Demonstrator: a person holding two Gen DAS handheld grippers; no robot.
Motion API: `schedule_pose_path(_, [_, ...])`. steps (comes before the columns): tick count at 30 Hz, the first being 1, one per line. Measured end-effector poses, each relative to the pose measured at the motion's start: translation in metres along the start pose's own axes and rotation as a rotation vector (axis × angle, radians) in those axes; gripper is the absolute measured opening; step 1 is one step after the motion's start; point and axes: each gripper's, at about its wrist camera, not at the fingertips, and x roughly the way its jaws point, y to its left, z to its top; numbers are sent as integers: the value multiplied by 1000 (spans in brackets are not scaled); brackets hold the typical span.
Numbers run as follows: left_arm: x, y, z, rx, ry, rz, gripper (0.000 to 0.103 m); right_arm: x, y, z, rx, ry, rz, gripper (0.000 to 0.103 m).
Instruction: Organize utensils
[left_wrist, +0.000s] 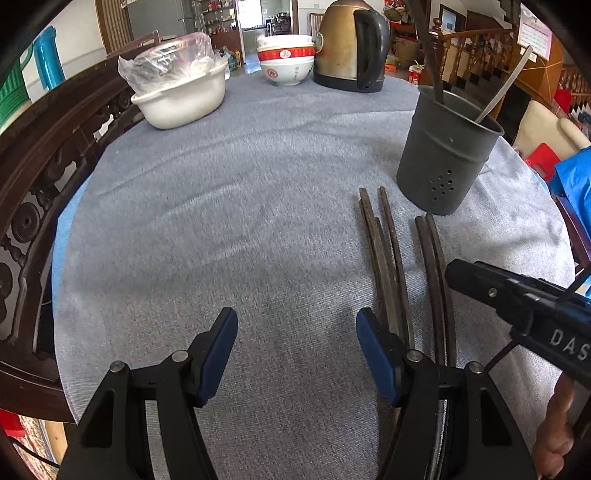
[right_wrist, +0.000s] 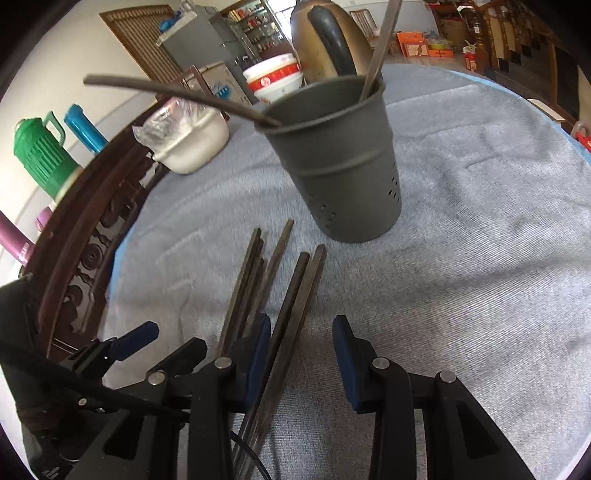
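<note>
— Grey cloth (left_wrist: 229, 221) covers the whole round table, and on it we count five dark wooden chopsticks (left_wrist: 388, 254) lying loose, just in front of the grey metal utensil holder (left_wrist: 447, 155).

— We agree. They lie in two bunches: three to the left, and a pair of chopsticks (right_wrist: 295, 295) touching each other to the right. Their far ends stop just short of the holder's perforated base.

— And the holder stands upright with one dark chopstick (right_wrist: 177, 90) leaning out over its left rim and a metal handle (right_wrist: 380, 40) leaning on its right rim; we cannot tell what utensil that handle belongs to.

— Our left gripper (left_wrist: 295, 350) has its blue-padded jaws wide apart over bare cloth, clasping nothing; its right finger sits over the near ends of the left bunch.

— Our right gripper (right_wrist: 301, 350) is spread too. The pair runs between its fingers, close against the left pad (right_wrist: 258, 354), but neither pad is pressed onto it.

— At the far edge we see a brass-coloured electric kettle (left_wrist: 351, 44), stacked red-and-white bowls (left_wrist: 286, 62) and a white bowl (left_wrist: 181, 103) holding a clear plastic bag.
</note>
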Motion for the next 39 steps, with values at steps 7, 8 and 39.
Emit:
schedule_pose_path(7, [9, 6, -1, -22, 36, -26, 67, 8, 10, -1, -61, 10, -59, 37])
schedule_pose_path(8, [8, 7, -1, -29, 35, -31, 67, 8, 10, -2, -67, 10, -67, 37])
schedule_pose_path(39, [8, 3, 2, -66, 74, -222, 68, -5, -4, -11, -112, 81, -144, 35])
